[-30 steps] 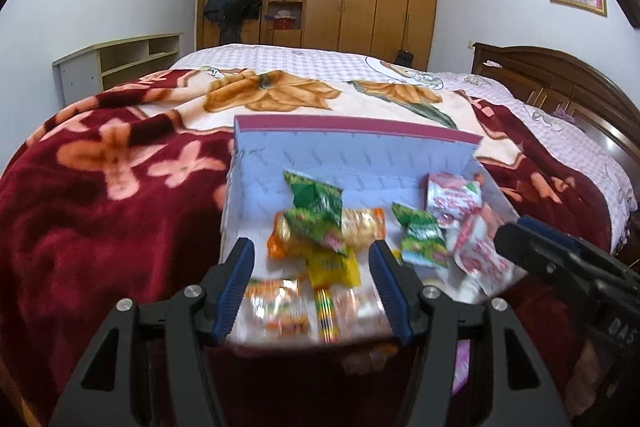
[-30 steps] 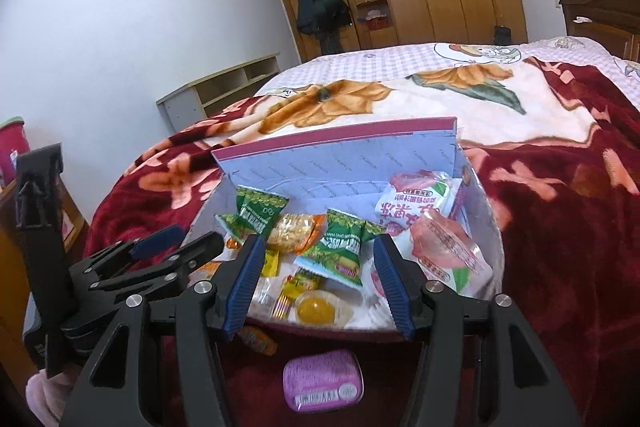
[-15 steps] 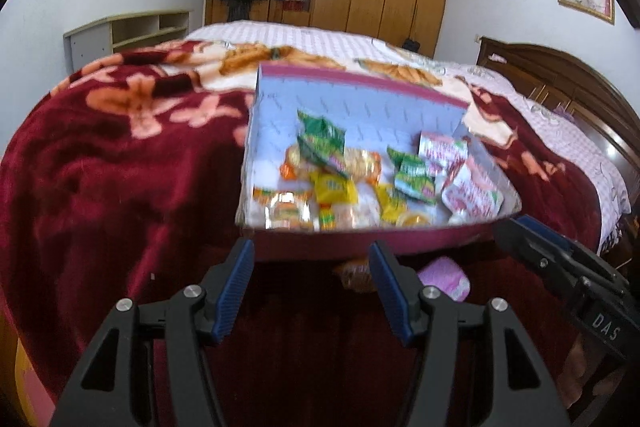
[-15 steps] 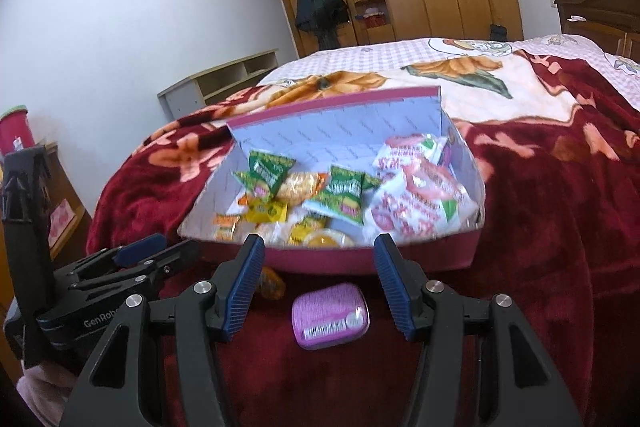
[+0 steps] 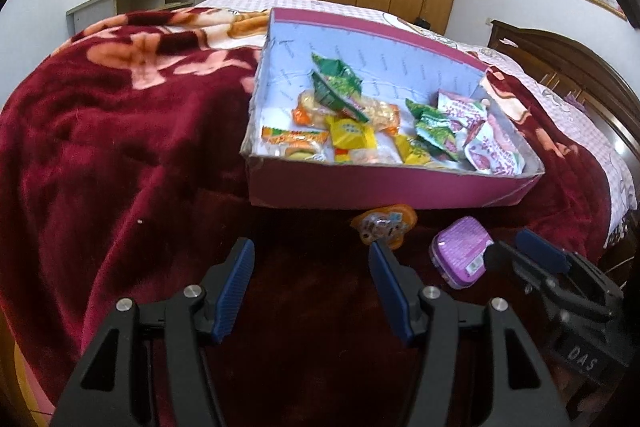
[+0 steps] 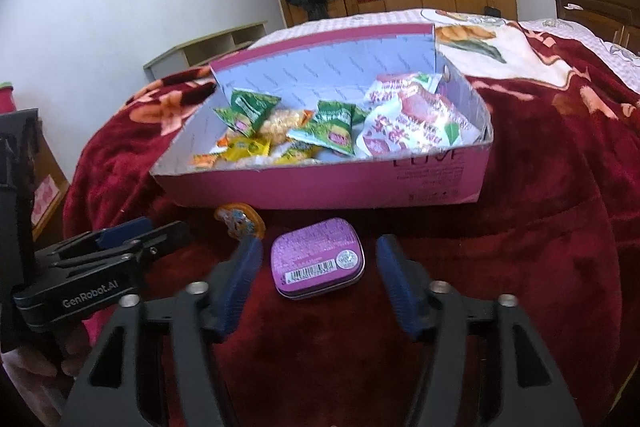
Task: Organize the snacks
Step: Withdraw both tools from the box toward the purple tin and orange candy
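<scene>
Working from the box as our landmark, we find two snacks outside it: a purple tin just in front of its near wall, and an orange packet in front of the same wall, toward the box's left corner. The rest of the snacks lie inside the box in a loose pile.

Our right gripper stands wide, one finger on either side of the tin, holding nothing. Our left gripper also stands wide and empty, short of the box, with the orange packet just beyond its right finger.

Risks we judge from here:

- The tin is smooth and flat. If we close high on its rounded edges, it may squirt out of the pads or tip.
- The blanket in front of the box is soft and slopes away. A downward push may sink the tin, so the fingers catch fabric rather than metal.
- The near wall of the box is tall. A low lift may strike it and shove the box back.
- Both grippers work close together in front of the box; reaching for both items at once may cause them to collide.
</scene>
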